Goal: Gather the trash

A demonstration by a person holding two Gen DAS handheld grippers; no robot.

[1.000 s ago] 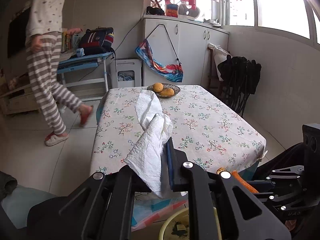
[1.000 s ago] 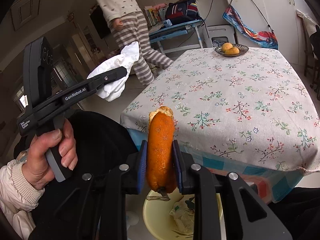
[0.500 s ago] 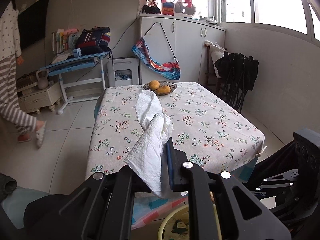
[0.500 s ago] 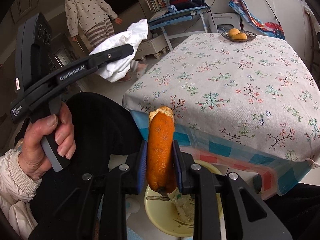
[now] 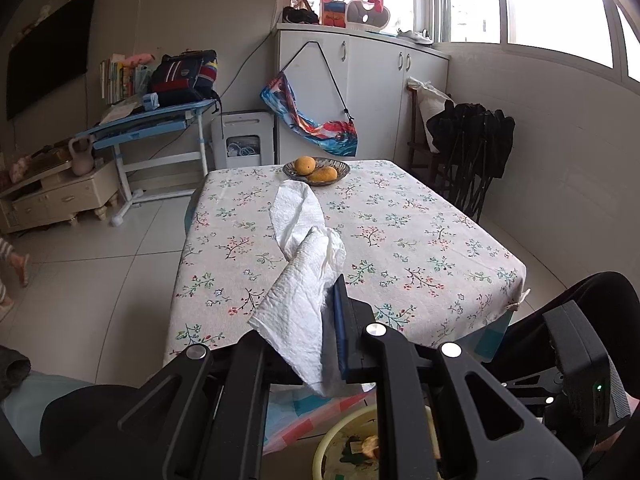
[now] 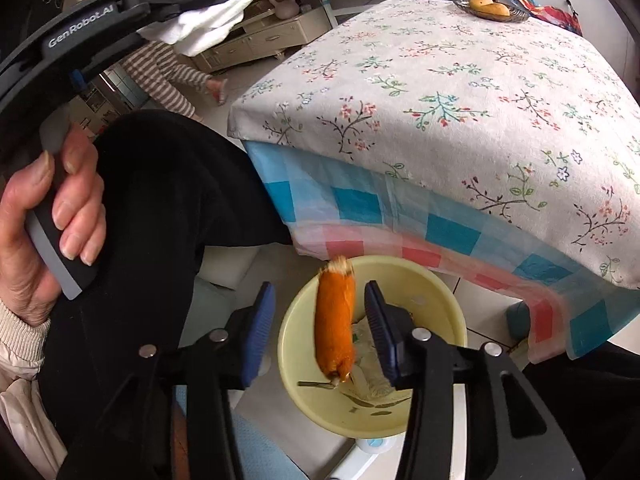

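1. Two grippers: the right gripper (image 6: pixel 320 320), jaws just opened, stands apart from the orange peel (image 6: pixel 335 322) above the yellow bin (image 6: pixel 448 312).
2. The left gripper (image 5: pixel 316 344) clamps a white paper towel (image 5: pixel 304 280) off the desk's (image 5: pixel 420 240) near edge.
3. The bin's far rim hides under the tablecloth; the left view cuts the bin off.

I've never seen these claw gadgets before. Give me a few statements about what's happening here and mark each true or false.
1. The right claw is clamped on the orange peel. False: its jaws have just been opening, and the peel sits loose between them with gaps on both sides.
2. A yellow bin lies below the peel. True.
3. The left claw holds a white paper towel. True.
4. The bin is empty. False: scraps already lie in it.
5. A dish of fruit sits at the table's far end. True.
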